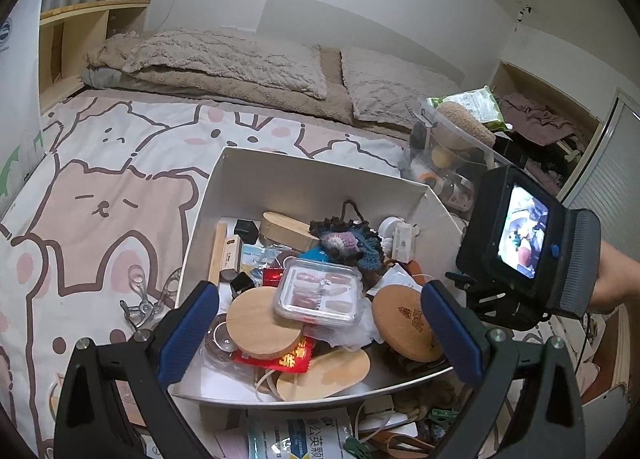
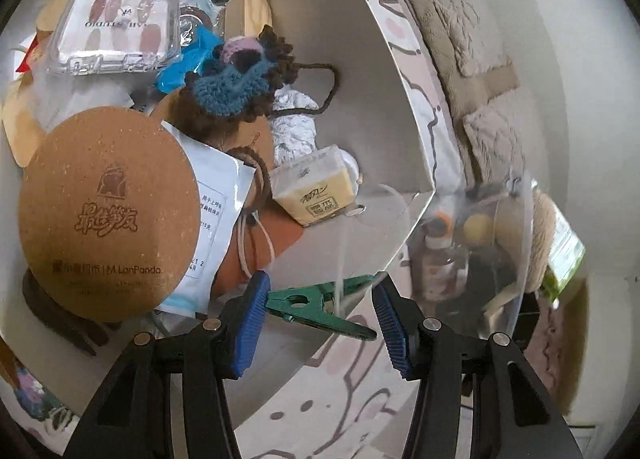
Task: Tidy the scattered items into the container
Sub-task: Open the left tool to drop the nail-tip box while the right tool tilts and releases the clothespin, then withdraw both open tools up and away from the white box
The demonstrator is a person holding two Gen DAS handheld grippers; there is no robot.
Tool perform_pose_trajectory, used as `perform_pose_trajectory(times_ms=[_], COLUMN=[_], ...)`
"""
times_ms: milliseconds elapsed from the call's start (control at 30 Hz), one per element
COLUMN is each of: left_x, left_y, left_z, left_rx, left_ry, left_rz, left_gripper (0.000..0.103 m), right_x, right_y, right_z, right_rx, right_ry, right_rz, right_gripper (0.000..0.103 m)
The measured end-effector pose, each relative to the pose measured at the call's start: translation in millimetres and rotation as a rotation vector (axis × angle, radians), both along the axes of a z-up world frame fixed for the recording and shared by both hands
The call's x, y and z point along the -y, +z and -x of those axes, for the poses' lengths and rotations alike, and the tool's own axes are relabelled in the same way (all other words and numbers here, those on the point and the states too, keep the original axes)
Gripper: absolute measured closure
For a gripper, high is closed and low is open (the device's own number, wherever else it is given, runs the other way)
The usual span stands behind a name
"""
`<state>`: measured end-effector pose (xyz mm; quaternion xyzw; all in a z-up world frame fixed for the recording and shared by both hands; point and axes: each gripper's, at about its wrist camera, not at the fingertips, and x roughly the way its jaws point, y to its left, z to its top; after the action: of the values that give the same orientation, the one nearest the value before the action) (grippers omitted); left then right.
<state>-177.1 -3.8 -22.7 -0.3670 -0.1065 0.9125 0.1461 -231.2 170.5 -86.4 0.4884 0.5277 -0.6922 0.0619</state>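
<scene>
While the right gripper (image 2: 320,315) hangs over the near corner of the white box (image 2: 376,71), a green clothespin (image 2: 316,305) lies across the gap between its blue pads (image 2: 250,323). The pin's long axis runs crosswise to the fingers, its closed tip against the left pad and its split handle end reaching toward the right one without touching it. The jaws stand spread; whether the left pad bears on the pin or merely sits in front of it I cannot tell. The pin sits right at the box's rim.

The right wrist view looks down into the box: one cork coaster (image 2: 110,215) with an engraved logo ahead-left of the fingers, one clear case of press-on nails (image 2: 116,23) farther ahead, one blue and brown crochet piece (image 2: 236,83), and one small yellowish packet (image 2: 314,189) straight ahead.

The left wrist view shows what that one misses: the whole box on a cartoon-bear bedsheet (image 1: 100,187), two round wooden discs, a pale one (image 1: 262,323) and the cork one (image 1: 406,323), between the left gripper's (image 1: 320,335) wide-spread, empty fingers, and the nail case (image 1: 320,293) between the discs. Two more green clothespins (image 1: 442,416) lie below the box, near the right finger. A clear clip (image 1: 140,299) rests on the sheet just ahead-left of the left finger.
</scene>
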Motion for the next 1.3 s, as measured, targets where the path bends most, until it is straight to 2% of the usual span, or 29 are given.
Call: perform_pose_trajectory(times_ms=[33,67,100,367,533,600,933,1300], left_x=[0,1,1,-3,-4,-4,-2,5], left_y=[0,0,1,5,6,7,8,10], left_z=[0,0,0,-5,-7,-8,-10,-10], left_rx=[-0.001,-0.001,-0.003,-0.024,-0.033,-0.037,-0.041,-0.045], left_ry=[0.001,0.000,-0.002,-0.011,-0.003,0.000,0.011,0.043], left_rz=[-0.002,-0.002,-0.003,0.003,0.014,0.021,0.027,0.035], left_gripper=[0.001,0.001,0.001,0.001,0.001,0.001,0.001,0.001], right_x=[-1,-1,-1,-4,-5,-4,-4,-23], right_y=[2,4,5,6,13,18,57,79], right_z=[0,1,0,-6,-6,-8,-17,-43], right_rx=[-0.022,-0.032,-0.038,-0.099,-0.118,-0.159,-0.351,-0.430], right_ry=[0.001,0.001,0.008,0.061,0.056,0.060,-0.020,-0.198], right_rz=[-0.003,-0.002,0.002,-0.042,-0.017,-0.004,0.298,0.680], right_gripper=[0.032,0.008,0.000,0.000,0.000,0.000,0.000,0.000])
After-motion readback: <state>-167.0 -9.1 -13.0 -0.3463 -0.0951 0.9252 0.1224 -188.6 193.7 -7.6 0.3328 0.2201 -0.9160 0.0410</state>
